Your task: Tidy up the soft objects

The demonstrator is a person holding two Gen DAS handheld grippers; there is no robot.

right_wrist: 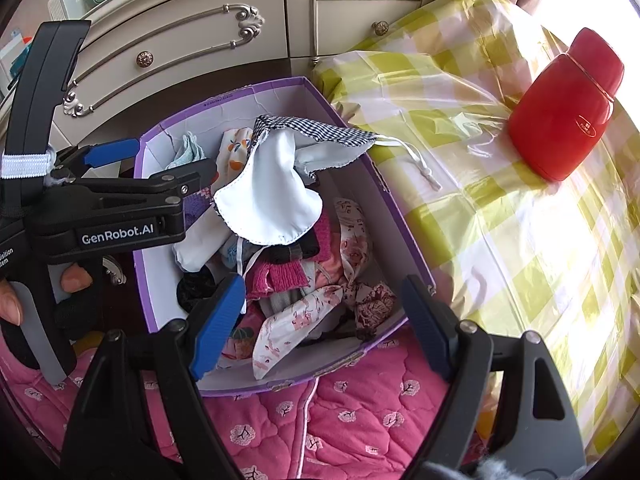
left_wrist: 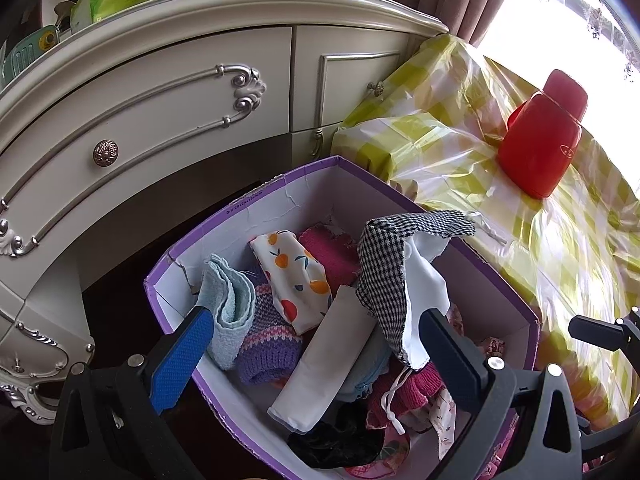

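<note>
Figure legend. Your left gripper (left_wrist: 312,344) hangs over the purple-edged box (left_wrist: 256,208), its blue-padded fingers (left_wrist: 182,360) spread wide apart with nothing clamped between them. A houndstooth drawstring pouch (left_wrist: 384,264) with a white lining drapes across the box's right wall; its lower edge lies against the inner face of your left gripper's right-hand finger, though the pads do not press on it. In the right wrist view the same pouch (right_wrist: 280,184) sags into the box, and its white cord (right_wrist: 412,160) trails out onto the yellow-checked plastic cover (right_wrist: 500,240) beside the box.

Your right gripper (right_wrist: 324,324) sits over the near end of the box, fingers (right_wrist: 218,320) likewise standing well apart and holding nothing.

Inside the box, from the far left corner: a pale blue towel (left_wrist: 230,312) folded upright against the wall, a purple-and-pink knit (left_wrist: 268,344) beside it, an orange-print cloth (left_wrist: 298,280), a magenta knit (left_wrist: 332,252) toward the back, a flat white packet (left_wrist: 320,364) lying diagonally, and a black item (left_wrist: 336,444) near the front. Floral pink fabric (right_wrist: 296,320) fills the near end.

A red container (right_wrist: 568,108) rests on the checked cover, well apart from the box. A cream dresser (left_wrist: 160,100) stands behind; the box rests on a pink quilt (right_wrist: 360,416).
</note>
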